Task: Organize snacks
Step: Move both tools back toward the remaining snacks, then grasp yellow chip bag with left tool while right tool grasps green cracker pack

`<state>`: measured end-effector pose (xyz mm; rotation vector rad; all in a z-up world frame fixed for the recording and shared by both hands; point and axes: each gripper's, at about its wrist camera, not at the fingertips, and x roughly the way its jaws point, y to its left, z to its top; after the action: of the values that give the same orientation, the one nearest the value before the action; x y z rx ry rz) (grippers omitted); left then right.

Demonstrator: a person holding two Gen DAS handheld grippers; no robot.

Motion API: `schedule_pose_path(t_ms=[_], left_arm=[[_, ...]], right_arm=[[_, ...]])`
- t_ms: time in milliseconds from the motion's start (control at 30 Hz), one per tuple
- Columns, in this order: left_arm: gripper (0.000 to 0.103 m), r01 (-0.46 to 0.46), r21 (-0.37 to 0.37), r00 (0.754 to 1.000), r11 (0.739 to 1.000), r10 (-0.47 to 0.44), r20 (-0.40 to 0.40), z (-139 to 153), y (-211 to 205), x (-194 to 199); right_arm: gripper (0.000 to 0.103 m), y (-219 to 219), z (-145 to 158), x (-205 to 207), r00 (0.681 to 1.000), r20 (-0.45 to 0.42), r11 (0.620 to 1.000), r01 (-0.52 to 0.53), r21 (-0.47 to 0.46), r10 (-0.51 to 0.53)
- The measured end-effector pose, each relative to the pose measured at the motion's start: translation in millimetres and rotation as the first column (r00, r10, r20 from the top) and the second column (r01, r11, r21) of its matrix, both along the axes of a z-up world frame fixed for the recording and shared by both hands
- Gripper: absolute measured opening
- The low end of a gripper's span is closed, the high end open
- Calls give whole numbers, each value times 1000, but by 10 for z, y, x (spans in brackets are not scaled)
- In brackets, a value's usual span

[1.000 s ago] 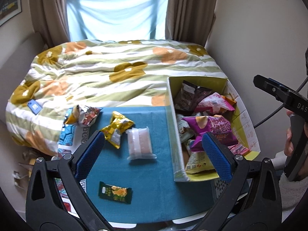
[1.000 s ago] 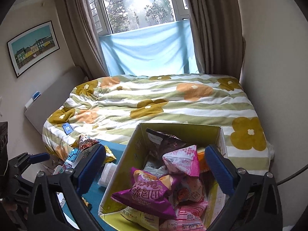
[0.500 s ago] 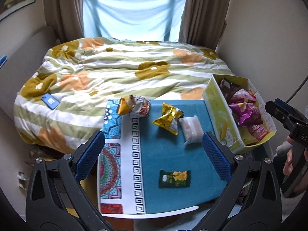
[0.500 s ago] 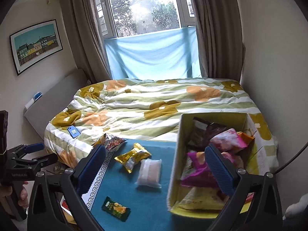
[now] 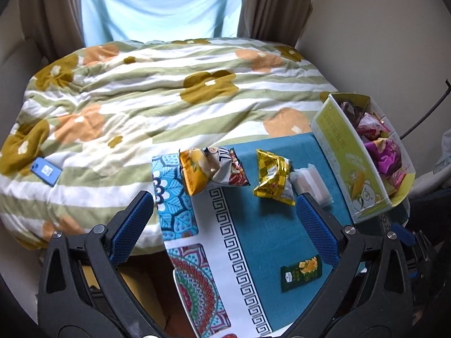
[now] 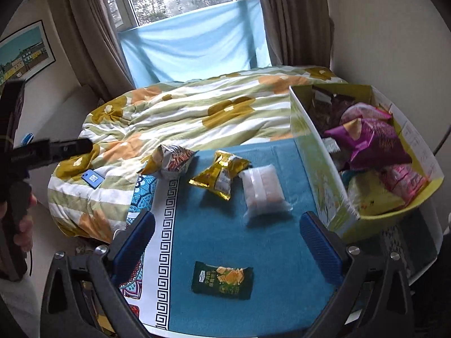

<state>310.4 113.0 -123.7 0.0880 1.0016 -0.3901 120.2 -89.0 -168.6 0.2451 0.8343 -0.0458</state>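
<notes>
Here, both the left gripper [image 5: 224, 219] and the right gripper [image 6: 227, 239] hang above the bench [image 6: 267, 242] with jaws spread wide, holding nothing. On the teal cloth lie a dark green snack packet [image 6: 222, 280], a clear wrapped pack [image 6: 263, 190], a gold bag [image 6: 221, 177] and an orange-and-red bag [image 6: 172, 160]. The yellow-green box [image 6: 321, 174] of snacks stands at the bench's right edge.

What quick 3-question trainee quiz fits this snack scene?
1. True or false: the right hand-held gripper is empty.
2. How many snack packets lie loose on the teal mat?
3. Which lies nearest the yellow box: A) green packet, B) clear packet, C) gold packet?

Key: 1 true. 2 four, counting the crumpled chip bag at the mat's far edge. 3 B.
</notes>
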Motion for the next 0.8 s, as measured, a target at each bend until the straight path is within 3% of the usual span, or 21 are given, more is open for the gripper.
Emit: schedule_pose_path(t_ms=[167,367,567,800], left_arm=[[100,-7,120,998,993,15,-64,-575,-375,686],[100,-71,164,987,984,93,-134,-1298,-482,1257],[100,-71,163,977,984,102,-186,-1702,-500,1320],[97,-59,95,985,994,74,-154,-1760,-392,1164]], right_arm=[[102,150,-339,36,996,-74,999,37,-40,-40],[102,218,-861,134,988,-153,999,20,-45,-27],[102,140,-1223,219,983,-184,1000,26,17,-23],[102,154,-1379,249,979,-205,999,16,49,-6]])
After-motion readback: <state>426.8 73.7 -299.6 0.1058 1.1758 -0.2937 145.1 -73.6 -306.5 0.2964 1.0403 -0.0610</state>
